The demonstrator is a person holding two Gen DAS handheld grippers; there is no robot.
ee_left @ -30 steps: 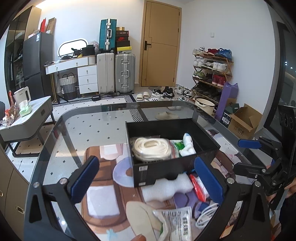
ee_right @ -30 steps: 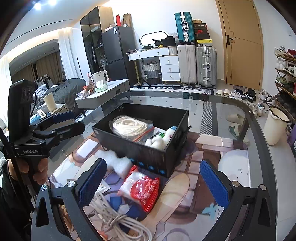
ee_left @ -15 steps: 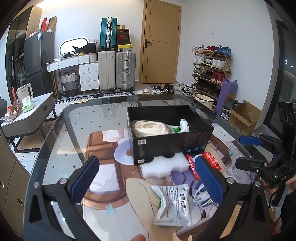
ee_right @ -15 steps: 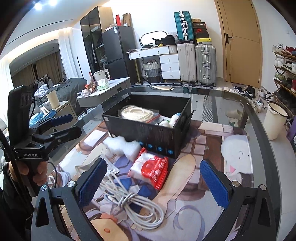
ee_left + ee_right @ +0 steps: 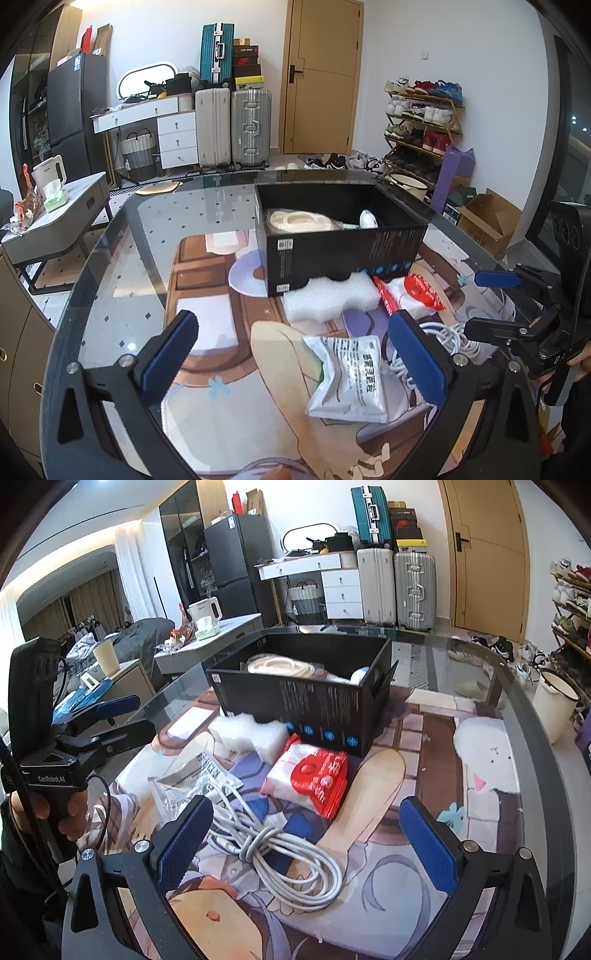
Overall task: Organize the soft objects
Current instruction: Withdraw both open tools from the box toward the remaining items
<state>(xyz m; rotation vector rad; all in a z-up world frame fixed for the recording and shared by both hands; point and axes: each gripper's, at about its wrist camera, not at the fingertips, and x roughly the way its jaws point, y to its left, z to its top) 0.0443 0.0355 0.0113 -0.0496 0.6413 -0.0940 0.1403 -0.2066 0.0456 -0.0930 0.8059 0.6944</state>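
Note:
A black box (image 5: 343, 254) (image 5: 306, 701) stands on the printed mat and holds a bagged white cord coil (image 5: 297, 220) and a small white bottle (image 5: 367, 219). In front of it lie white foam (image 5: 328, 301) (image 5: 247, 733), a red and white pack (image 5: 413, 299) (image 5: 310, 779), a silver pouch (image 5: 349, 374) (image 5: 192, 775) and a white cable bundle (image 5: 277, 849) (image 5: 439, 341). My left gripper (image 5: 295, 354) is open and empty, above the mat by the pouch. My right gripper (image 5: 306, 845) is open and empty above the cable.
The mat lies on a glass table whose rounded rim (image 5: 92, 266) (image 5: 535, 746) curves around the work area. Beyond it are a grey side table (image 5: 55, 229), suitcases (image 5: 232, 125), a shoe rack (image 5: 421, 114) and a white bucket (image 5: 557, 705) on the floor.
Both grippers have drawn back from the box and stayed open. More of the mat's loose items now show: the pouch, the red pack and the cable bundle.

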